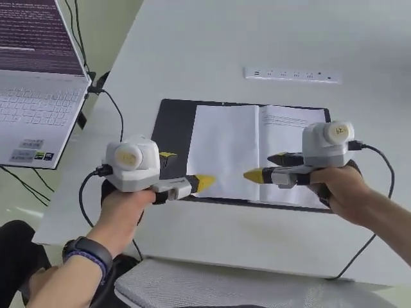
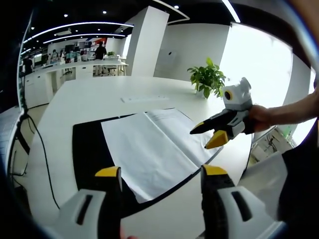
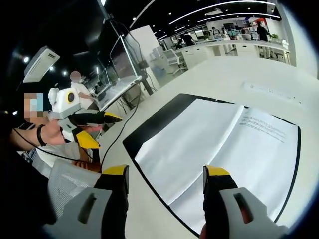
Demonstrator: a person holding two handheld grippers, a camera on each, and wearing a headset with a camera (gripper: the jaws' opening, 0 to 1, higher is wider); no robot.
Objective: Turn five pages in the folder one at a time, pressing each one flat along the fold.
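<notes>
A black folder (image 1: 173, 131) lies open on the white table, with white pages (image 1: 225, 144) spread flat; the right page carries a few lines of print. In the left gripper view the pages (image 2: 149, 149) lie ahead of my jaws. My left gripper (image 1: 189, 170) hovers open above the folder's near left edge, its yellow tips wide apart, holding nothing. My right gripper (image 1: 270, 165) hovers open above the near part of the right page, pointing left. The two grippers face each other with a gap between them. The right gripper view looks across the pages (image 3: 219, 144).
An open laptop (image 1: 35, 83) stands at the table's far left, with cables trailing beside it. A white power strip (image 1: 292, 75) lies beyond the folder. The table's near edge (image 1: 212, 253) runs just below the grippers. A potted plant (image 2: 207, 79) stands at the far end.
</notes>
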